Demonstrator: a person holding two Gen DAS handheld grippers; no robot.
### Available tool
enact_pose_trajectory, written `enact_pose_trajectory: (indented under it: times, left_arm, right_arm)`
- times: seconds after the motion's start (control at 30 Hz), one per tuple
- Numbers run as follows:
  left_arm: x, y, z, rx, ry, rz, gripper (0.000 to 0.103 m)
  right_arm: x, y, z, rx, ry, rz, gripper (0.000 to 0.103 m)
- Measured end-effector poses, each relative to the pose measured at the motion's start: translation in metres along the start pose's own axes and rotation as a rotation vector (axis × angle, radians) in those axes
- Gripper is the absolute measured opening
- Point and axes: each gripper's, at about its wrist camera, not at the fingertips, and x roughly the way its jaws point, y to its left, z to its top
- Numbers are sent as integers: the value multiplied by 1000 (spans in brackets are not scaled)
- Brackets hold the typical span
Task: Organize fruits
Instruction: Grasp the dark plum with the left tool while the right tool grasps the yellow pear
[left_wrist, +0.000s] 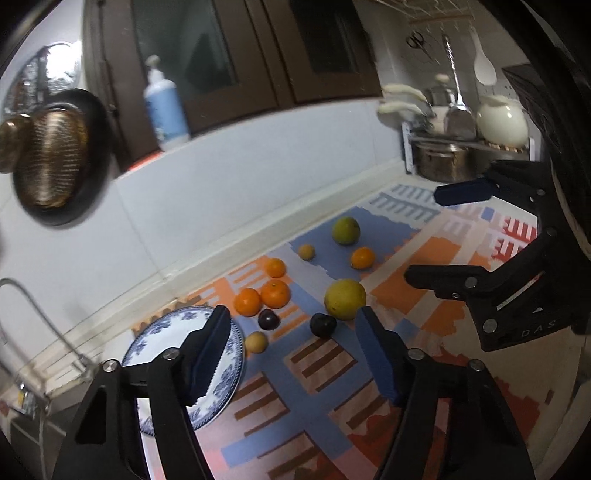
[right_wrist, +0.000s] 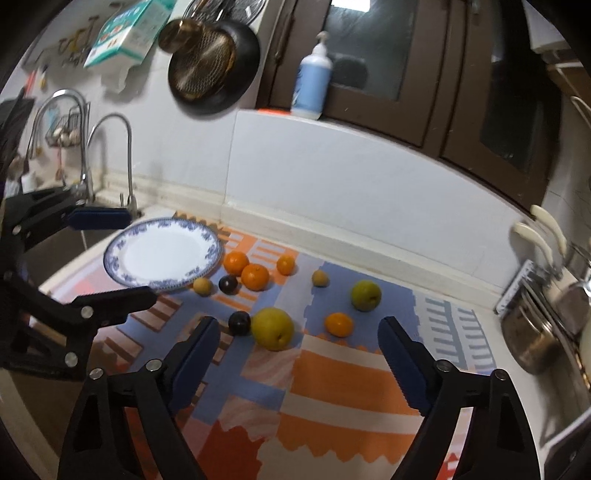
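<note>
A blue-and-white plate (right_wrist: 162, 254) lies empty at the left of a patterned mat; it also shows in the left wrist view (left_wrist: 177, 328). Loose fruits lie on the mat: oranges (right_wrist: 255, 276), two dark plums (right_wrist: 239, 323), a big yellow pear (right_wrist: 272, 328), a green pear (right_wrist: 365, 295), small yellow fruits (right_wrist: 202, 286). My right gripper (right_wrist: 299, 343) is open and empty, hovering just before the yellow pear. My left gripper (left_wrist: 295, 339) is open and empty, above the mat near a plum (left_wrist: 323, 325) and the plate's edge.
A sink with faucets (right_wrist: 110, 162) sits left of the plate. Pots and a rack (right_wrist: 546, 317) stand at the right. A pan (right_wrist: 214, 62) hangs on the wall; a pump bottle (right_wrist: 312, 81) stands on the ledge. Each gripper shows in the other's view.
</note>
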Motion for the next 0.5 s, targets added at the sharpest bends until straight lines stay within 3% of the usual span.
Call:
enact_pose_trajectory:
  times: [0.33,0.5]
  left_arm:
    - [64,6,-12,65,77,-140,55]
    - [86,5,-17,103,111,-190,50]
  right_arm:
    - [56,5,-11,-100,98,62,72]
    - [77,9,-18,-144,124,96,70]
